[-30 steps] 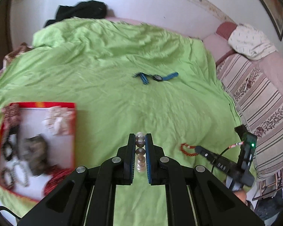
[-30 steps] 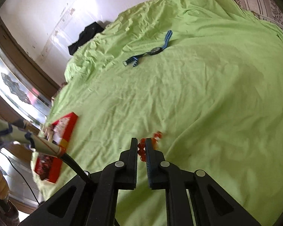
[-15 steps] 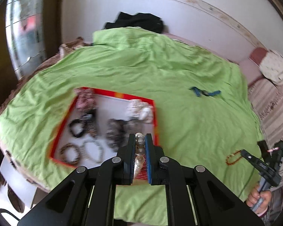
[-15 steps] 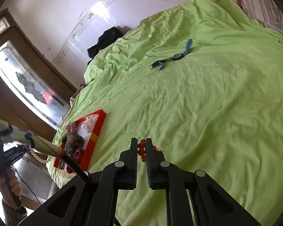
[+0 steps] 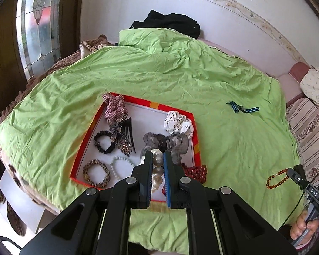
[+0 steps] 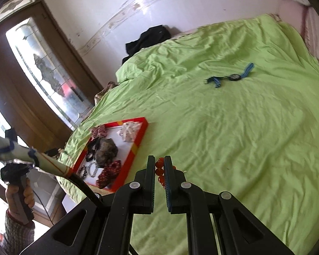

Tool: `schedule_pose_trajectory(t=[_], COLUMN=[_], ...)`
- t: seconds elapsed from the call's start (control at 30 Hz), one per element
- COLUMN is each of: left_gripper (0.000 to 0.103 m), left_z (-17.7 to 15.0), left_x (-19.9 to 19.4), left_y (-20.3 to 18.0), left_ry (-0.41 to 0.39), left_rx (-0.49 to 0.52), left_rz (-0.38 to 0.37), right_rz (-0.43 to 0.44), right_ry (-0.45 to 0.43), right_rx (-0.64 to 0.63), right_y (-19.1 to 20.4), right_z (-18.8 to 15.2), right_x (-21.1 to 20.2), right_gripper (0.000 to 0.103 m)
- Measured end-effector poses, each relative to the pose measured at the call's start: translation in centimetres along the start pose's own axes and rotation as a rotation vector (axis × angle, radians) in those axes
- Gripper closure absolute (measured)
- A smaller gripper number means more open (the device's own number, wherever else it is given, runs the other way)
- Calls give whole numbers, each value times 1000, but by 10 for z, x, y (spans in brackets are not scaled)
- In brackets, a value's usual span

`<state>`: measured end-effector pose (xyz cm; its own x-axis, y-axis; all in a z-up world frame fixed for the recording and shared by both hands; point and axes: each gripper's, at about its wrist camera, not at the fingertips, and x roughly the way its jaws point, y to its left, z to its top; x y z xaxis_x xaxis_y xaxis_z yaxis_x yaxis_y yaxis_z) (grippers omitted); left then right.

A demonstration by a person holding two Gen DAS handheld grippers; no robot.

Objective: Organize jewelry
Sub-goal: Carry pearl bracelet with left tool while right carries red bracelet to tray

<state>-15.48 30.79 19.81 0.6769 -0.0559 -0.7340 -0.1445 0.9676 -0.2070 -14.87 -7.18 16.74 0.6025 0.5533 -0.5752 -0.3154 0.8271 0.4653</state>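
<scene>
Green bedspread (image 5: pixel 234 148) covers the bed, serving as the work surface. Red-rimmed tray (image 5: pixel 86 142) lies near its front edge as the collecting point, already holding scrunchies, bracelets and a comb. Watch (image 6: pixel 234 77) lies alone, well apart, evidently not yet gathered. Left gripper (image 5: pixel 158 161) is clamped on pearl beads (image 5: pixel 157 159) above the tray's near end, judged ready for release. Right gripper (image 6: pixel 161 165) pinches amber beads (image 6: pixel 159 171) over bare sheet. Both strands' lower lengths are hidden behind the jaws.
</scene>
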Motion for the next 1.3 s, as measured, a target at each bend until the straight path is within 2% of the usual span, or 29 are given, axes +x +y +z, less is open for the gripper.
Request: schedule_pose_trajectory(t=[0.2,0.33,0.57,0.7,0.87,1.0,1.13,1.3], left_gripper=[94,94,94,94,94,94,94,93], left_z=[31,56,88,93,94,93,92,89], left_x=[24,57,127,165,198,210,215,218], left_y=[-3,-2,19,35,61,82,95,103], left_ry=[12,40,105,138,175,193,198,197], left_rx=[25,54,-15,-38,-77,-142,-185,-210], left_rz=[-42,-17,-31,-40,-5,-37,-53,-55], right_rz=[12,15,18,19,30,65,127,93], right_ry=[54,93,134,157,203,244,285,351], right_rx=[-69,-107,-138,-161,-202,-195,-125,-111], right_y=[38,64,97,115,143,159,167,155], right_z=[19,37,68,81,87,87,85,70], right_x=[31,64,129,160,203,239,279,315], right_gripper=[94,94,94,94,94,94,94,93])
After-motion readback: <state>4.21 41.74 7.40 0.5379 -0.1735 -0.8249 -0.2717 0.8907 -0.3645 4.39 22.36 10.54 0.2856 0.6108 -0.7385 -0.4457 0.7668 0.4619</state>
